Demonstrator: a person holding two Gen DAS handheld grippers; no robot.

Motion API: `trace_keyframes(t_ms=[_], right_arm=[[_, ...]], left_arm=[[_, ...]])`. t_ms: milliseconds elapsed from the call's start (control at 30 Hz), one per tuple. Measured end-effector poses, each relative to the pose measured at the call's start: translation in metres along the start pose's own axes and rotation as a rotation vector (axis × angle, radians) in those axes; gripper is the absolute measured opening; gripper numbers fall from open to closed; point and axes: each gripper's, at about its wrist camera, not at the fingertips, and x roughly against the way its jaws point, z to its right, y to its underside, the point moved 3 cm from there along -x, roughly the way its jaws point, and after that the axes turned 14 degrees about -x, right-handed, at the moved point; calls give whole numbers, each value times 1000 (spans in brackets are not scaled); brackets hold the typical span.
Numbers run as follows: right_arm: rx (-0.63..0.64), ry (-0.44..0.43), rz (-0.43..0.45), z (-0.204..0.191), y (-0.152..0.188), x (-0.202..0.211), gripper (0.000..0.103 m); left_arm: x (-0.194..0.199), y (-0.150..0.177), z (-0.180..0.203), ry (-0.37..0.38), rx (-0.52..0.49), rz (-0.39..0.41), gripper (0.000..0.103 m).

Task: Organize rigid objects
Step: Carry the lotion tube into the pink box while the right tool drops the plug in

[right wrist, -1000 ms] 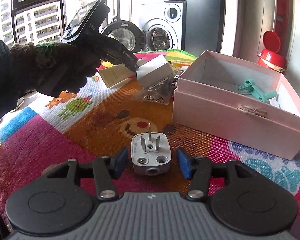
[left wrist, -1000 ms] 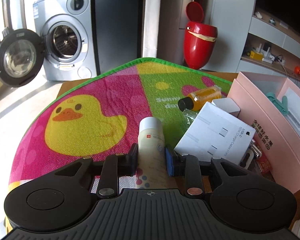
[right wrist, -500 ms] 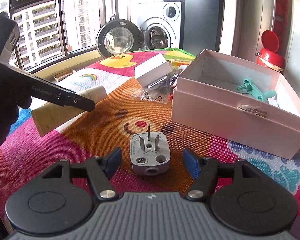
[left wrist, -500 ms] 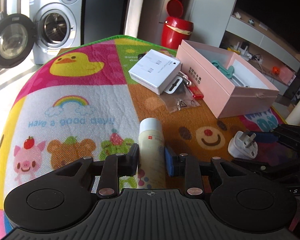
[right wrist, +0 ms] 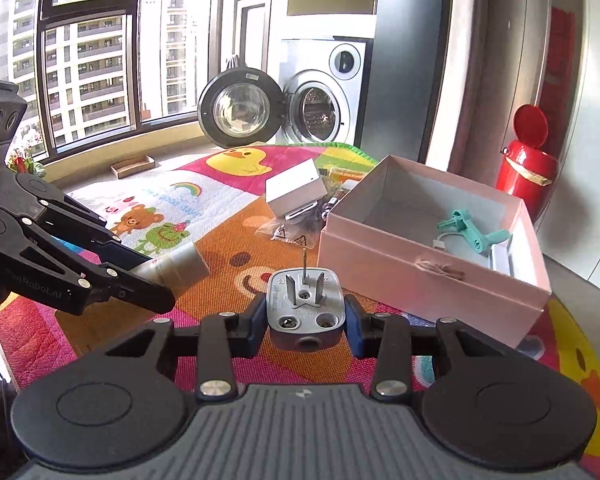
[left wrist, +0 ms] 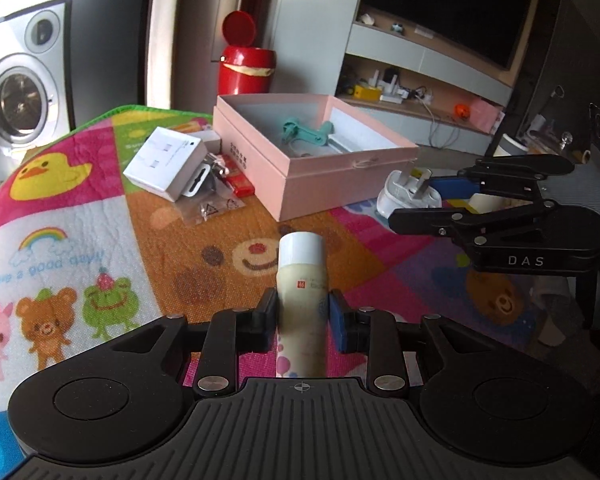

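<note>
Now the cream tube (left wrist: 301, 280) sits squeezed between the two fingers of the left hand-held gripper (left wrist: 302, 314), its white cap pointing ahead. Over on the right, the white plug (right wrist: 305, 304) is pinched by the right hand-held gripper (right wrist: 306, 318), prongs up, close beside the pink box (right wrist: 428, 276) on the bright play mat (left wrist: 80, 216)

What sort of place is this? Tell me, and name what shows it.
Most likely a home, a living area that includes laundry space: a front-loading washing machine with its door open, a TV over a media shelf, and a children's play mat under the clutter.
</note>
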Motion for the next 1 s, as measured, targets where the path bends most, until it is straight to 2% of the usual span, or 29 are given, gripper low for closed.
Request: trace_keyframes(t_ms=[200,300,467,567,600,700,833,900,1000], right_arm=[[2,144,204,31,-46,61,39],[-17,223,265,49,-68,68,39],[-73,242,277,80,-95,44,39],[-119,217,235,98,-102,9,39],[-127,214,213,103,-101,-4,39],[-173,232,153,111,-90,-28,47],[-146,196,106,104,-57,-33,55],[-114,195,79,96,-39,-33,56],[-96,181,28,85,-21,-39,57]], left_arm=[[6,-71,18,-2,-94,176,31],[0,-118,14,-26,-103,271,31],[-30,-183,-2,-27,-67,316,31],[-63,-207,-13,20,-37,297,31],[-77,-210,-19,24,-16,284,32],[-115,-204,-38,13,62,206,31],[-134,-169,-64,2,128,143,31],[-133,-149,-74,-43,134,131,31],[-123,-127,-89,-211,111,149,31]])
